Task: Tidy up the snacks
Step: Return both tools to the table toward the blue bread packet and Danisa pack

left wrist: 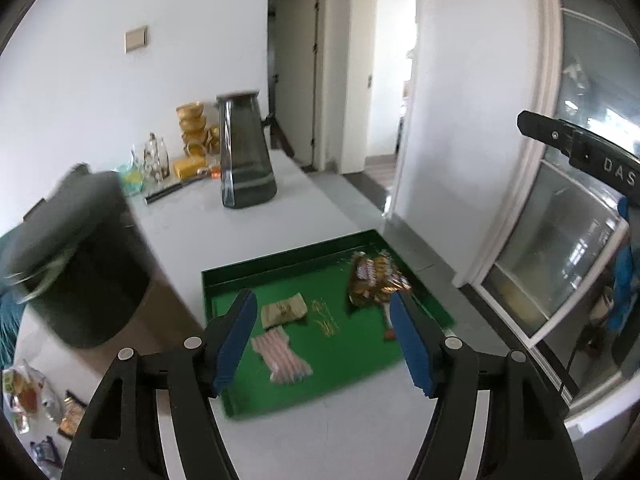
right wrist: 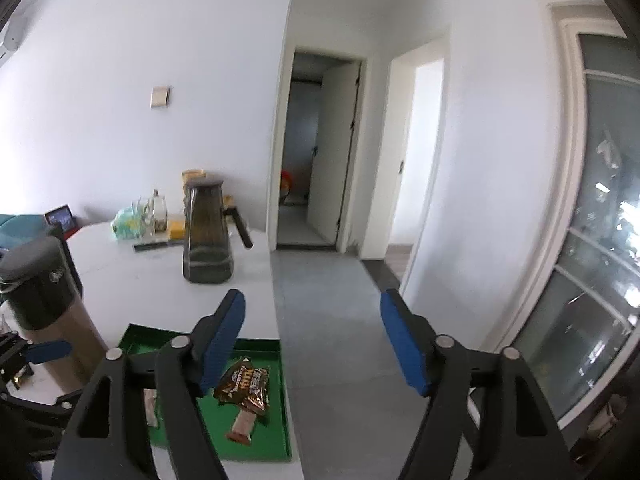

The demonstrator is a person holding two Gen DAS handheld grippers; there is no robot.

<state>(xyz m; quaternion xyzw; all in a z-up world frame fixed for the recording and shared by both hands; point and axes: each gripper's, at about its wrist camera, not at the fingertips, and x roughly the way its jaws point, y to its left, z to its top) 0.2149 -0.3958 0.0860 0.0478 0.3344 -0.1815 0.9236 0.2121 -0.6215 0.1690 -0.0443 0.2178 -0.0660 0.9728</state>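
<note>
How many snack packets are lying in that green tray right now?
4 in the green tray: a brown chocolate packet at the far right, a slim bar just nearer than it, a tan packet mid-tray, and a pink striped packet nearest. The jaws may hide more.

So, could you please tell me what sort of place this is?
Most likely a home, perhaps a dining area: a white table holding a dark glass jug and a green snack tray, beside interior doorways and a glazed door.
</note>
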